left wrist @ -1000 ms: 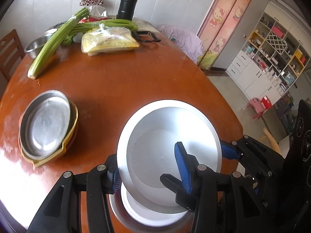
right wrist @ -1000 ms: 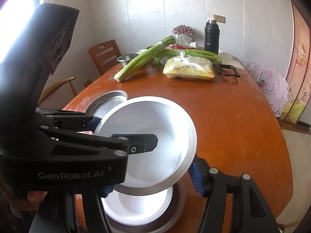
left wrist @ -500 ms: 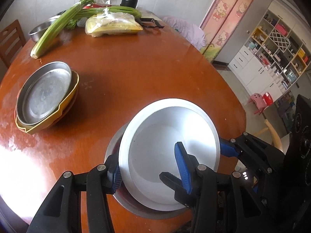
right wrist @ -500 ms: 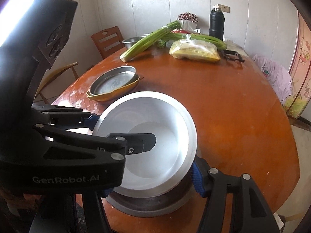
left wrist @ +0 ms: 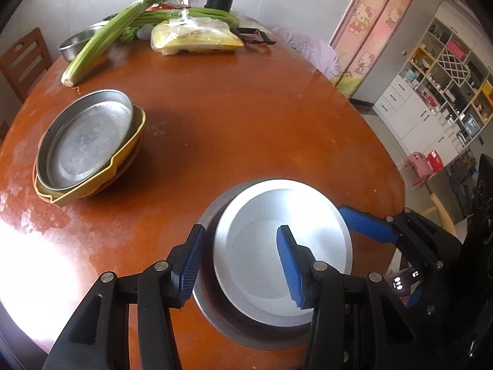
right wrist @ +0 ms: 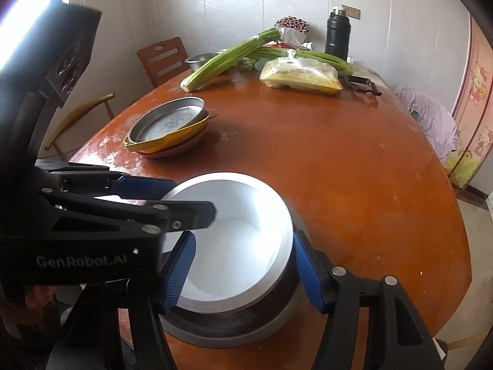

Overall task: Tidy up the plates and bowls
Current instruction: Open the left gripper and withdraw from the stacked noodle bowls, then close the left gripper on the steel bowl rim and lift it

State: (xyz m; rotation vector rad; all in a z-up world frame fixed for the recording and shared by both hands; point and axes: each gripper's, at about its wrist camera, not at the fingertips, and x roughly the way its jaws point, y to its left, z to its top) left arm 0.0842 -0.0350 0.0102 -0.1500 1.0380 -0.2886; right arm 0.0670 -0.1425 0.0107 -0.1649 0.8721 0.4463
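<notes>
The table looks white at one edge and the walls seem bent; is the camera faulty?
Left wrist view: window glare bleaches the table at lower left, and the fisheye lens bows the shelves. Right wrist view: a blown-out window at upper left, and the white bowl loses detail.

black left gripper (left wrist: 240,256); blue ribbed jaws; silver screws

White bowl (left wrist: 282,256) nested upright inside steel bowl (left wrist: 212,305).
</notes>
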